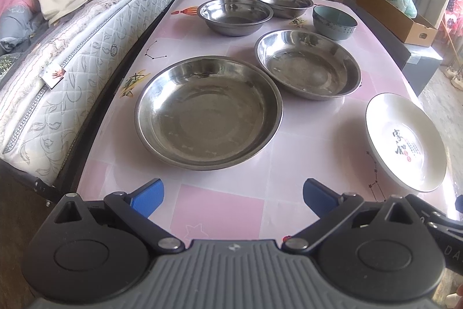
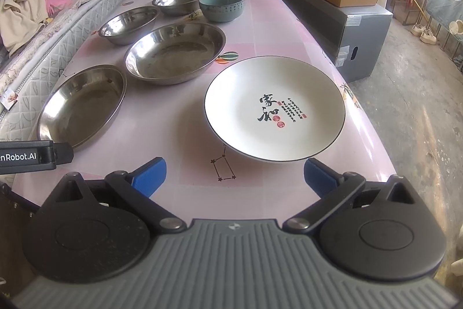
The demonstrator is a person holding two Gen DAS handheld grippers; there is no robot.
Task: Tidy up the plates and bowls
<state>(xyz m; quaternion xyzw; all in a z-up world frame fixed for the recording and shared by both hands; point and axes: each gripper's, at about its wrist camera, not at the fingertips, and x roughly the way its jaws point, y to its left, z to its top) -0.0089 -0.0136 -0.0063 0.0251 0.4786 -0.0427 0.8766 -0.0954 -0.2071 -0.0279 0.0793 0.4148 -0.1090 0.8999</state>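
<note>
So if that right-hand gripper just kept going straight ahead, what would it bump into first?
Most likely the white plate. The right gripper is open and empty, and the plate's near rim lies just ahead, slightly toward its right finger. Depth is hard to judge, so it might pass over the rim.

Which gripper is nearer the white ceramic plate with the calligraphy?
Right. The right gripper sits open just short of the white plate, facing it. The left gripper faces the big steel plate, the white one off to its right.
</note>
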